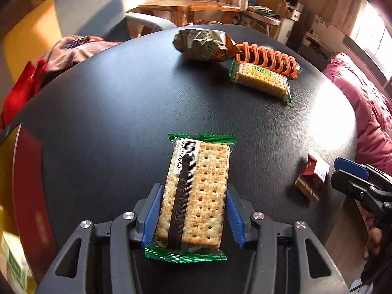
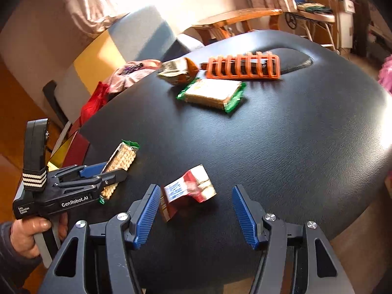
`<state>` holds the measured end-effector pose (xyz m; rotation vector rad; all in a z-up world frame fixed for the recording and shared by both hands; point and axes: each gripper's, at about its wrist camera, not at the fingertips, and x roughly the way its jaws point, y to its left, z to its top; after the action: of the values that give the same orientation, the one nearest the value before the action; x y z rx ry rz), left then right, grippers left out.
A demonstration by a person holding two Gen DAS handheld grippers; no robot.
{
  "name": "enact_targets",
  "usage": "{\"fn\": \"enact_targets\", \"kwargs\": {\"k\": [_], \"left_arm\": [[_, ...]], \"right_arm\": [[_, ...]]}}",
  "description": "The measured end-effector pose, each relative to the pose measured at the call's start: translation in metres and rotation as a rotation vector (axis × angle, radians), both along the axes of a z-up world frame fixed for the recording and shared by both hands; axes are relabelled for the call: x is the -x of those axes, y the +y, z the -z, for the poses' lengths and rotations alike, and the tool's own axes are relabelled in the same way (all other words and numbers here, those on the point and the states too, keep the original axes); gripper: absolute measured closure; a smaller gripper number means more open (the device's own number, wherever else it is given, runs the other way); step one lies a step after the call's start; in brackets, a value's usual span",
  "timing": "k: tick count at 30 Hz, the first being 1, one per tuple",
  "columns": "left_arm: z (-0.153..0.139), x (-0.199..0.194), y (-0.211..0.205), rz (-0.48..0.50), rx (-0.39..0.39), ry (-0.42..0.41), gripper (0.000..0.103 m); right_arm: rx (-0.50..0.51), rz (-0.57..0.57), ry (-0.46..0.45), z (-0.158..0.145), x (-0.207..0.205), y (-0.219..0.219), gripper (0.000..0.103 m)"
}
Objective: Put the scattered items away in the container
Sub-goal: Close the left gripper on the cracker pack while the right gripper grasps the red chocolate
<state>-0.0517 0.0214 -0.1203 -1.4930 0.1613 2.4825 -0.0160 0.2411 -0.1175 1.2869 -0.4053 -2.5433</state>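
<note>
My left gripper (image 1: 194, 191) is shut on a clear cracker pack with green ends (image 1: 198, 186), its blue pads pressing both long sides. The right wrist view shows that gripper (image 2: 115, 171) at the left with the pack (image 2: 123, 156) sticking out of it. My right gripper (image 2: 196, 194) is open over a small red and white box (image 2: 188, 191), which lies between its fingers near the left pad. The orange slatted container (image 1: 267, 60) (image 2: 242, 67) lies at the far side of the black table (image 1: 122, 122).
A second cracker pack (image 1: 262, 80) (image 2: 213, 94) and a crumpled olive snack bag (image 1: 203, 45) (image 2: 177, 71) lie beside the container. Pink and red clothes (image 1: 73, 49) and a grey chair (image 1: 93, 12) sit beyond the left edge. Pink bedding (image 1: 367, 112) lies to the right.
</note>
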Motion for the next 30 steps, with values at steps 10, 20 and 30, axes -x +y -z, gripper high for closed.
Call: {"fn": "enact_targets", "kwargs": {"k": [10,20,30], "left_arm": [[-0.001,-0.038,-0.014,-0.068,-0.053,0.001,0.052],[-0.004,-0.053,-0.021,-0.088,-0.106,0.006,0.050],[-0.016,-0.050,-0.024,-0.079,-0.107,0.061,0.046]], "right_arm": [[-0.109,-0.018,-0.007,0.006,-0.001,-0.033,0.070],[-0.114,-0.004,-0.008,0.004,0.011,-0.022,0.049],[-0.123,0.113,-0.057,0.004,0.017,-0.035,0.049]]}}
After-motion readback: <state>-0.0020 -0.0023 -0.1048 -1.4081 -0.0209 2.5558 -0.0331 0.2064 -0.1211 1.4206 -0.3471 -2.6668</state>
